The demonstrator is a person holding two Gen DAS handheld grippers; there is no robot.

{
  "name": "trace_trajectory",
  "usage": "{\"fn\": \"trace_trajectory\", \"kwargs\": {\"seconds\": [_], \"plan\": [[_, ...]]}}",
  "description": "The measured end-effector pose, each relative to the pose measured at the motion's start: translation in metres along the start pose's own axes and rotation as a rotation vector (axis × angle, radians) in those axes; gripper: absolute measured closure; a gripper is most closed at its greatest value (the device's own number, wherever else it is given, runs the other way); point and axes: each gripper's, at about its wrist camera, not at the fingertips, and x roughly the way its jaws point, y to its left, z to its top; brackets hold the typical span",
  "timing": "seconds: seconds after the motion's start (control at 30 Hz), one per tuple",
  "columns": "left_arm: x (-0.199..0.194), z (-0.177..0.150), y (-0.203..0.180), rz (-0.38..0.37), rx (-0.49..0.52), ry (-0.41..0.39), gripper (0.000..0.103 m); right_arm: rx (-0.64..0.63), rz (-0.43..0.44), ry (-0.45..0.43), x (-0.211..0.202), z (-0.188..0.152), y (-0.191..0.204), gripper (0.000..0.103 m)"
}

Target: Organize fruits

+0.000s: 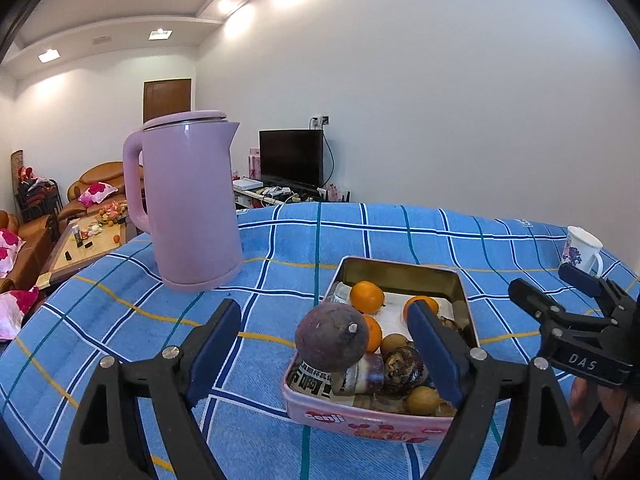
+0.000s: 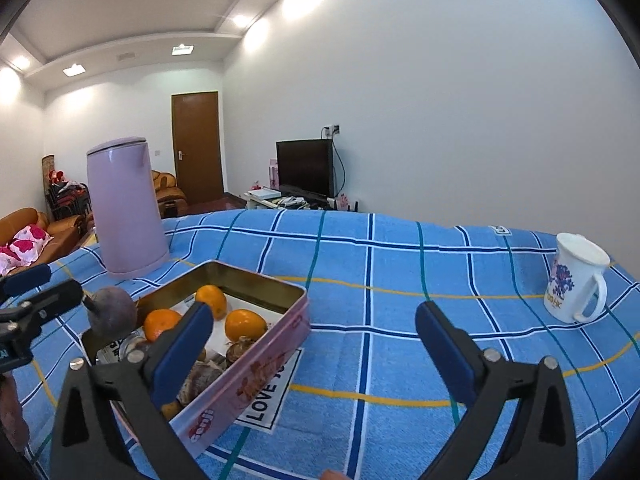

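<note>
Both our jaws stand wide and empty: left gripper (image 1: pixel 326 354), right gripper (image 2: pixel 314 338). We see a purple fruit (image 1: pixel 331 337) perched on the tin's (image 1: pixel 372 424) corner.

Blue checked cloth (image 2: pixel 400 264), kettle (image 2: pixel 126 208), tin (image 2: pixel 256 376), mug (image 2: pixel 576 284)

The tin (image 1: pixel 400 270) sits on the cloth (image 1: pixel 280 248) at the middle of the table. In it lie oranges (image 1: pixel 367 297), small brown fruits (image 1: pixel 424 399) at its near end and a jar (image 1: pixel 360 374) on its side. A round fruit (image 1: pixel 331 337) rests on the tin's near left rim, at 9 o'clock from the jar. The kettle (image 1: pixel 188 204) stands at 10 o'clock from the tin, well apart. The mug (image 2: pixel 576 284) stands at 2 o'clock, near the table's far right edge. Behind the table, at 12 o'clock, is a TV (image 1: pixel 291 158); sofas (image 1: pixel 100 184) lie beyond the kettle.
</note>
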Motion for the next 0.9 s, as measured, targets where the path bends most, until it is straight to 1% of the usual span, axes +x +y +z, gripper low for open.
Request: {"fn": "trace_trajectory", "kwargs": {"seconds": [0.33, 0.9], "plan": [[-0.0013, -0.0017, -0.0036, 0.01, 0.005, 0.012, 0.017, 0.001, -0.001, 0.015, 0.0038, -0.0009, 0.0002, 0.0], [-0.0016, 0.0019, -0.008, 0.02, 0.016, 0.009, 0.017, -0.007, -0.001, -0.007, -0.0014, -0.0025, 0.0004, 0.0]]}}
